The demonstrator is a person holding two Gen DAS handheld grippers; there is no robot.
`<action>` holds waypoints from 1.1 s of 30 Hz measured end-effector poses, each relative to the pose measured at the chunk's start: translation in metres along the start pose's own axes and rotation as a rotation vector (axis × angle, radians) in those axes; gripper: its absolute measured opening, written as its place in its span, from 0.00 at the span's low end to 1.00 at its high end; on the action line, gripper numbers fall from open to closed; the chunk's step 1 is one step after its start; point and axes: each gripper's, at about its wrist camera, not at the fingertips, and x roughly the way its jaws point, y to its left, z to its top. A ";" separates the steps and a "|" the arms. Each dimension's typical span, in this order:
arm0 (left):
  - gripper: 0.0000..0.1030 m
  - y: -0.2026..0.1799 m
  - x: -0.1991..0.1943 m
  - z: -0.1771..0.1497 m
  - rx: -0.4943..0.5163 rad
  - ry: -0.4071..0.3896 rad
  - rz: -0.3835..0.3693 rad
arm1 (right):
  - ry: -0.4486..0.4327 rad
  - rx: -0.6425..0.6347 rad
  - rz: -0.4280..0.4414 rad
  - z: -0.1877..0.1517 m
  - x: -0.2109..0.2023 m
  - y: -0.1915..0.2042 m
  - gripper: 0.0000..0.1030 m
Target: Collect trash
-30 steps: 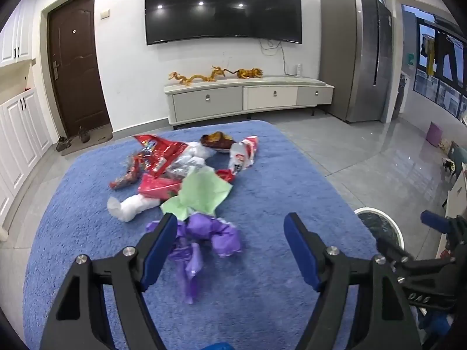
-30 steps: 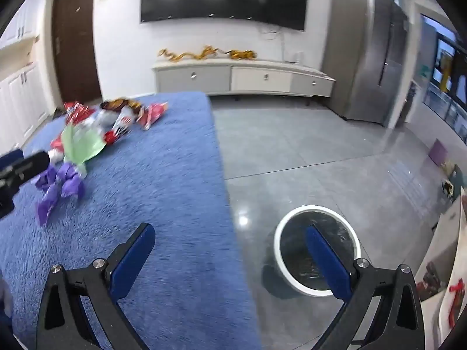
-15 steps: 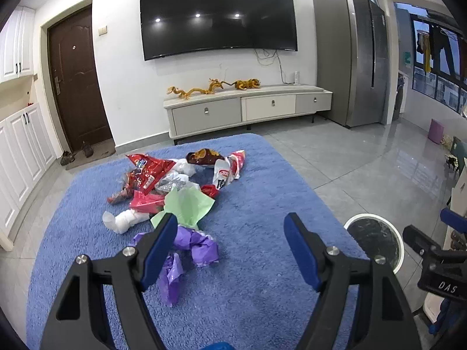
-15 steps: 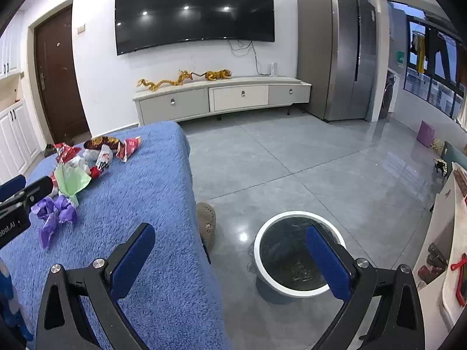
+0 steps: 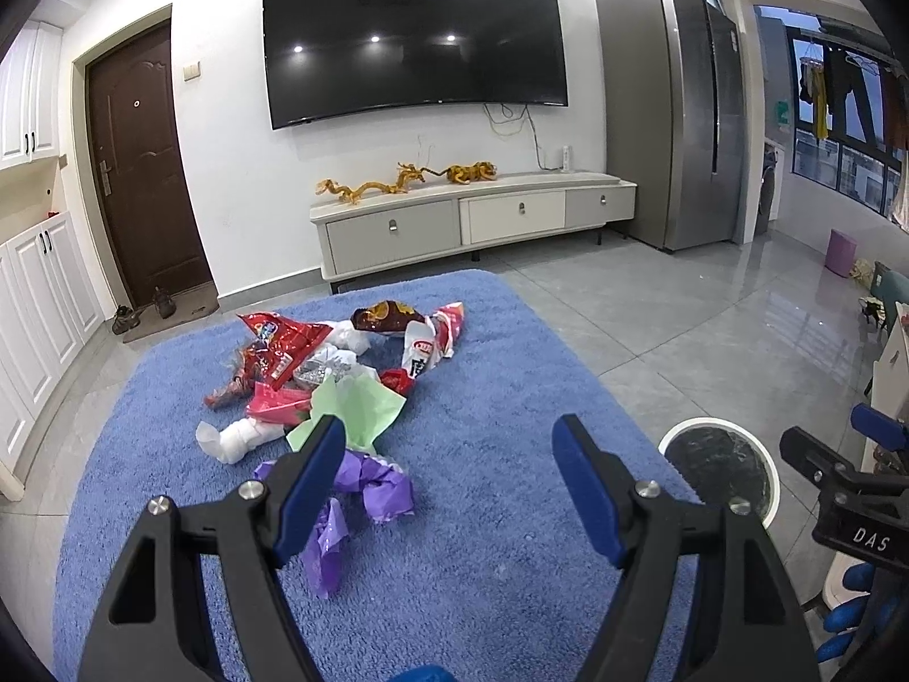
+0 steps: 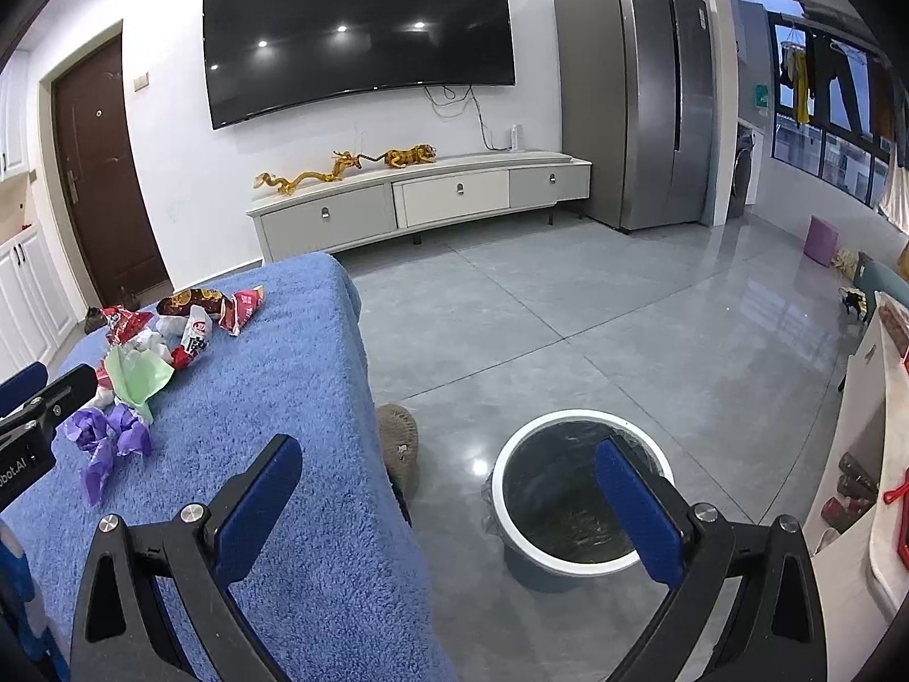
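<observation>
A heap of trash lies on the blue blanket (image 5: 488,511): red snack wrappers (image 5: 272,346), a light green paper (image 5: 352,406), a crumpled white tissue (image 5: 238,437) and a crumpled purple paper (image 5: 372,486). My left gripper (image 5: 449,480) hangs open above the blanket, just right of the purple paper, holding nothing. A white-rimmed bin (image 6: 574,491) with a black liner stands on the floor to the right. My right gripper (image 6: 449,500) is open and empty, between the blanket's edge and the bin. The purple paper (image 6: 108,437) and green paper (image 6: 139,375) show at the left of the right wrist view.
A brown slipper (image 6: 400,443) lies on the floor by the blanket's edge (image 6: 363,375). A low TV cabinet (image 5: 471,221) stands against the far wall, a tall fridge (image 5: 676,142) to its right. A white shelf (image 6: 875,483) flanks the bin. Grey tiled floor (image 6: 568,329) stretches beyond.
Both grippers have lifted and tilted up, so the trash heap sits farther from the left fingers. The right view swung so the bin sits between blanket and right finger. Both stay open.
</observation>
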 end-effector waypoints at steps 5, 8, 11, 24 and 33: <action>0.72 0.000 0.005 -0.001 0.010 0.010 -0.008 | 0.014 -0.006 -0.015 -0.002 0.004 0.000 1.00; 0.72 0.001 0.010 -0.002 0.008 0.017 -0.015 | 0.024 -0.009 -0.026 -0.003 0.005 -0.001 1.00; 0.72 0.002 0.014 -0.001 0.006 0.018 -0.023 | 0.024 -0.015 -0.047 -0.003 0.007 -0.002 1.00; 0.72 -0.001 0.027 0.005 0.014 0.027 -0.061 | 0.013 0.032 -0.063 0.003 0.011 -0.016 1.00; 0.75 -0.017 0.029 0.016 0.062 0.006 -0.115 | -0.035 0.066 -0.095 0.009 0.006 -0.025 1.00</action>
